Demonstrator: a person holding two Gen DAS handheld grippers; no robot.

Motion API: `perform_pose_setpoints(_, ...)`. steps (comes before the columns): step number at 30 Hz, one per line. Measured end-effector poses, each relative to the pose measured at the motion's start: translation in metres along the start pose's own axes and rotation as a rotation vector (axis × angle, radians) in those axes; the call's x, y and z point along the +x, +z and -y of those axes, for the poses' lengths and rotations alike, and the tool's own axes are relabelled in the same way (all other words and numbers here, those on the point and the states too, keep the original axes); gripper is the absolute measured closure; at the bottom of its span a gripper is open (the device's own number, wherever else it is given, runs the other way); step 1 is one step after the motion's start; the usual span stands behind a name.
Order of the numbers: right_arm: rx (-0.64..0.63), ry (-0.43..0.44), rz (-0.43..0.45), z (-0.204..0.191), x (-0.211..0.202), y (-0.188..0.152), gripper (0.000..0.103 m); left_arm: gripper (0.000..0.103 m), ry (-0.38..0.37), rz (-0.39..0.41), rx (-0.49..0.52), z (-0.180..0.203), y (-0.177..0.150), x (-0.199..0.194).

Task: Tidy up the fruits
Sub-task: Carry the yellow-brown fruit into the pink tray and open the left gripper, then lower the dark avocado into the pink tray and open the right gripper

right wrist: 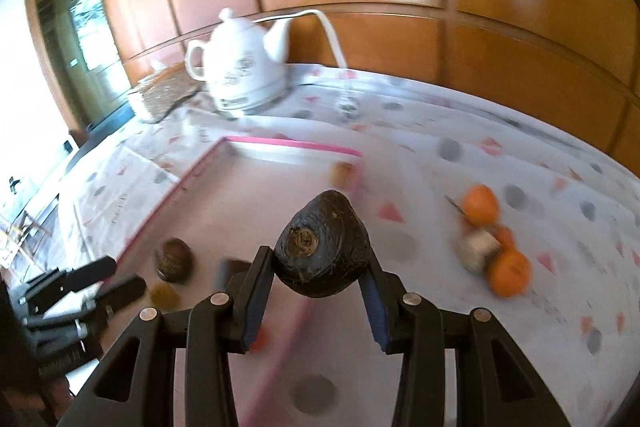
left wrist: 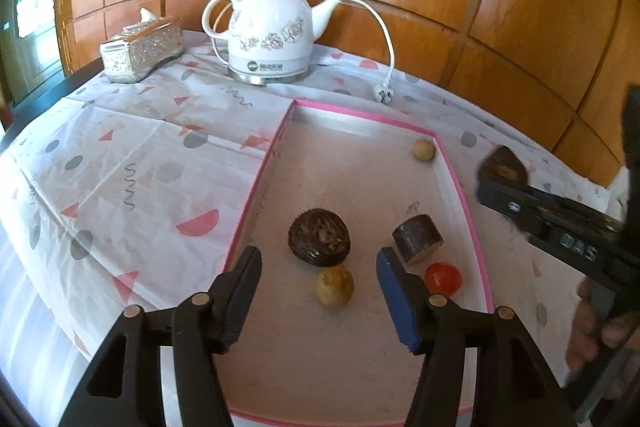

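A pink-rimmed tray (left wrist: 262, 163) lies on the table. In it sit a dark round water chestnut (left wrist: 319, 235), a tan longan (left wrist: 334, 285), a dark cut piece (left wrist: 417, 238), a red cherry tomato (left wrist: 442, 277) and another longan (left wrist: 423, 149) at the far corner. My left gripper (left wrist: 318, 259) is open and empty, low over the tray's near end, with the near longan between its fingers. My right gripper (right wrist: 322, 263) is shut on a dark water chestnut (right wrist: 322, 251), held above the tray's right edge; it also shows in the left wrist view (left wrist: 502, 167). Oranges (right wrist: 480, 205) lie on the cloth to the right.
A white ceramic kettle (left wrist: 272, 31) with cord and plug (left wrist: 384, 93) stands behind the tray. A silver tissue box (left wrist: 140, 45) sits at the back left. A pale piece (right wrist: 478, 247) lies among the oranges. Wooden panelling backs the table. The patterned cloth (left wrist: 120, 167) covers the tabletop.
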State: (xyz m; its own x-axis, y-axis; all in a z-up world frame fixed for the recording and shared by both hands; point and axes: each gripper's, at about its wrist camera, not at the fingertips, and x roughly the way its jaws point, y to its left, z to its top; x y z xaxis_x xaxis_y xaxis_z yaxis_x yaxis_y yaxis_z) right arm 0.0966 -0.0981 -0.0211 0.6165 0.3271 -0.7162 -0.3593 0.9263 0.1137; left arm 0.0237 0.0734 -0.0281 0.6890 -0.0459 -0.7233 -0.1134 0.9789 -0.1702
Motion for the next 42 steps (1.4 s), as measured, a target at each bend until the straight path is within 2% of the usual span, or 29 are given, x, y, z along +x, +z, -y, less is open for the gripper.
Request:
perform_pose_setpoints(9, -0.041, 0.028, -0.033, -0.033, 0.031, 0.023, 0.059, 0.042, 0.008, -0.001, -0.015, -0.008, 0.000, -0.001)
perform_pose_setpoints(18, -0.002, 0.017, -0.017, -0.032, 0.033, 0.023, 0.059, 0.042, 0.010, -0.006, -0.012, -0.006, -0.002, 0.000)
perform_pose_setpoints(26, 0.133, -0.047, 0.020, 0.014, 0.003, -0.006, 0.059, 0.041, -0.028, -0.003, 0.008, 0.005, -0.004, -0.002)
perform_pose_setpoints(36, 0.308, -0.183, 0.002, 0.097, -0.024, -0.056, 0.059, 0.038, -0.064, -0.010, 0.069, 0.028, -0.007, -0.002)
perform_pose_setpoints(42, 0.362, -0.234, -0.009, 0.127, -0.030, -0.075, 0.059, 0.038, -0.079, -0.022, 0.108, 0.041, -0.010, 0.001)
